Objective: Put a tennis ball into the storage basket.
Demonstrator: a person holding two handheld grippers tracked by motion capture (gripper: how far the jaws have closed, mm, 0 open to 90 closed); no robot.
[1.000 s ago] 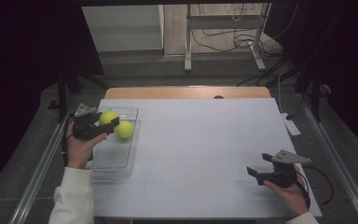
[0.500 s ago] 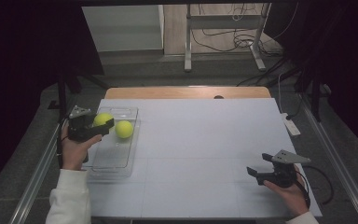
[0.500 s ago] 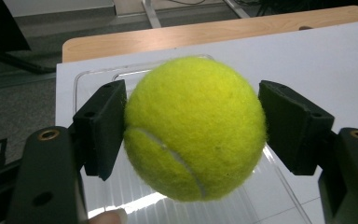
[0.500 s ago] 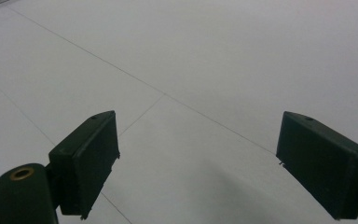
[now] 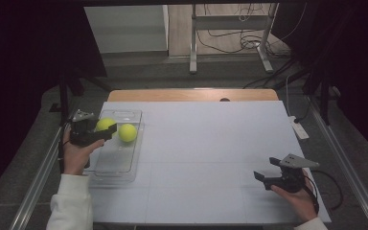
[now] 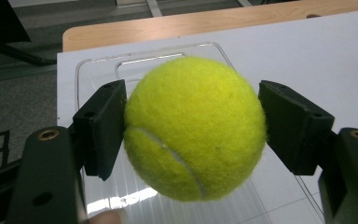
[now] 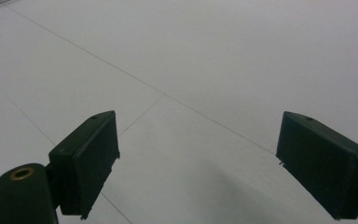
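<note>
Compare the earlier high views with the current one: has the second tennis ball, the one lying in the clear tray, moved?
No. The second tennis ball lies at the same spot in the clear tray, near its far end, as in both earlier views.

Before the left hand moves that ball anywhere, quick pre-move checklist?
1. Left tongs shut on the held tennis ball, both pads touching: ok.
2. Ball centred between the pads: ok.
3. Held ball apart from the second ball in the clear tray: cannot tell, they look close.
4. Right tongs open, nothing between them: ok.
5. White tabletop between the two hands free: ok.
</note>
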